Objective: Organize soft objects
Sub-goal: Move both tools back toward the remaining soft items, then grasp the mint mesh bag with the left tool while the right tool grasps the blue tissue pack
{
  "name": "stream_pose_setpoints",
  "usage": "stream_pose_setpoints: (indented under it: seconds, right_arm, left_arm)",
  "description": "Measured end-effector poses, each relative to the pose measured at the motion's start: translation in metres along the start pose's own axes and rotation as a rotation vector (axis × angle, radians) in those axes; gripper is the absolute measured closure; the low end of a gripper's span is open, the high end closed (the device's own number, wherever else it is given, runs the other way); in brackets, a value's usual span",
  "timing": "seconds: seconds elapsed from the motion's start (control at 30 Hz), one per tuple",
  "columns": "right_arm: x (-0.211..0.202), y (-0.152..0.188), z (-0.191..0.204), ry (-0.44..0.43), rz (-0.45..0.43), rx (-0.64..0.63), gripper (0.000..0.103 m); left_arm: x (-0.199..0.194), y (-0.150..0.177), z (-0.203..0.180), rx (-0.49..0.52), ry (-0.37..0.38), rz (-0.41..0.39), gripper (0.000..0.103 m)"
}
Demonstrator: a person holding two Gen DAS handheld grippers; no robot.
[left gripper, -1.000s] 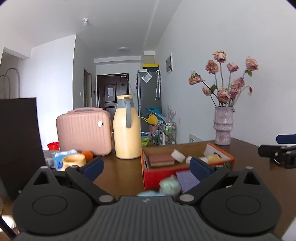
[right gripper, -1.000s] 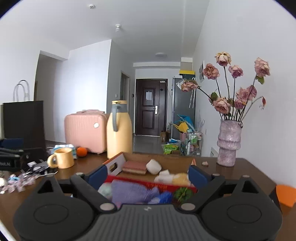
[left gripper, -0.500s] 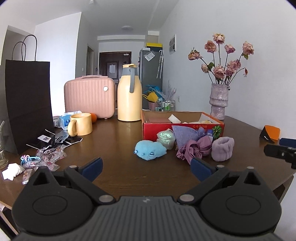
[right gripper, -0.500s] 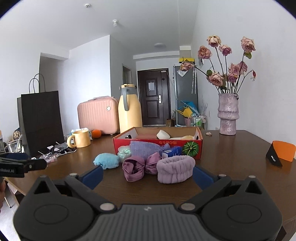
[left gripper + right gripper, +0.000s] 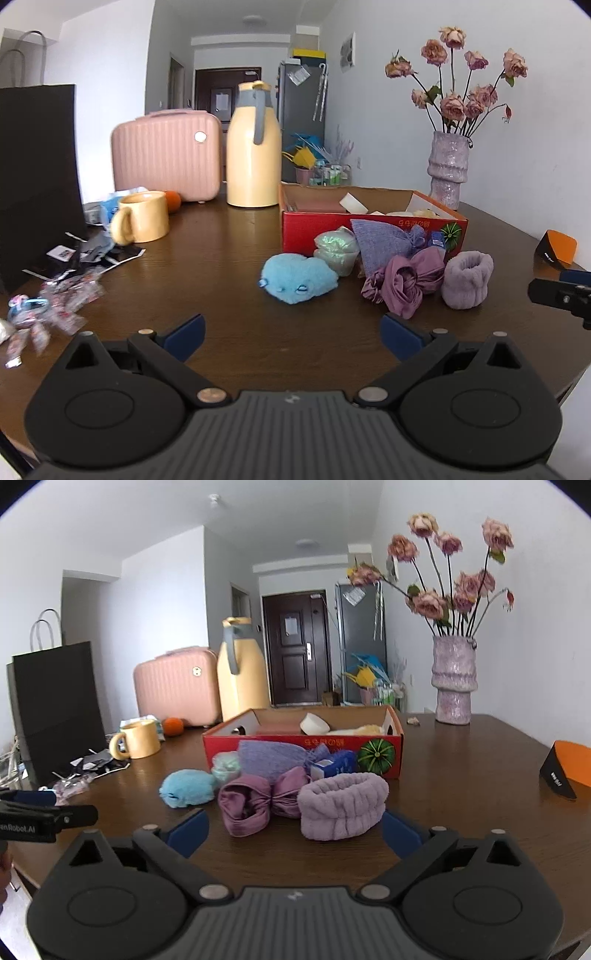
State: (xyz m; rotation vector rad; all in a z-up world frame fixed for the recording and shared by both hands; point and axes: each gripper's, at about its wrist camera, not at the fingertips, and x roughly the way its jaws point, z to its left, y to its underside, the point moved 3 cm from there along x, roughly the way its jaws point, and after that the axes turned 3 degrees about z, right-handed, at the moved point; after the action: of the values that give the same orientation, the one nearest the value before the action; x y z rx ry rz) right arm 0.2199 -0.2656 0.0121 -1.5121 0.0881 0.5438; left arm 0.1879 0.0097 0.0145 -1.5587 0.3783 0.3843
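Both views now dip to the table [image 5: 229, 236]. Left hand-held gripper [image 5: 291, 334] spread, empty; right hand-held gripper [image 5: 293, 829] closing, empty. Box [image 5: 373, 740] half-hides a pouch [image 5: 269, 757]; its contents unclear.

Left gripper [image 5: 291, 332]: jaws spread wide, blue pads apart, nothing between them, aimed slightly downward over the table top. Right gripper [image 5: 293, 829]: jaws wide but closing, nothing pressed between the pads, also tilted slightly downward. Each gripper appears at the edge of the other's view, the two held side by side and apart. No hand is clearly visible.
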Motion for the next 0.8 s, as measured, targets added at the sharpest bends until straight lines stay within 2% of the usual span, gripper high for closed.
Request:
stream_pose_setpoints:
  seconds: [0.3,0.4,0.43,0.5,0.53,0.57,0.63,0.67,0.73,0.8]
  right_arm:
    - [0.054,-0.028,-0.028,0.041,0.048,0.065,0.015]
    - [0.072,-0.037,-0.038,0.039,0.071,0.082,0.022]
    - [0.08,-0.041,-0.041,0.033,0.079,0.085,0.023]
    - [0.094,-0.048,-0.046,0.022,0.088,0.088,0.024]
    - [0.103,-0.052,-0.048,0.015,0.091,0.088,0.024]
    - [0.111,-0.056,-0.049,0.011,0.098,0.087,0.024]
    - [0.129,-0.061,-0.05,0.016,0.115,0.081,0.024]
    - [0.138,-0.062,-0.05,0.016,0.123,0.079,0.024]
    - [0.159,-0.065,-0.051,0.018,0.152,0.093,0.03]
    - [0.178,-0.068,-0.053,0.006,0.175,0.113,0.036]
  left_arm:
    - [0.062,-0.027,-0.019,0.026,0.069,0.039,0.0]
    - [0.083,-0.036,-0.029,0.044,0.088,0.041,0.0]
    - [0.09,-0.041,-0.031,0.049,0.09,0.036,0.002]
    - [0.105,-0.053,-0.031,0.057,0.099,0.008,0.012]
    - [0.116,-0.059,-0.03,0.059,0.109,0.001,0.022]
    - [0.128,-0.063,-0.029,0.06,0.122,0.008,0.024]
    - [0.157,-0.072,-0.029,0.088,0.09,0.075,0.024]
    - [0.168,-0.075,-0.029,0.108,0.087,0.077,0.025]
    - [0.187,-0.081,-0.031,0.147,0.116,0.09,0.024]
    - [0.204,-0.085,-0.034,0.167,0.128,0.113,0.029]
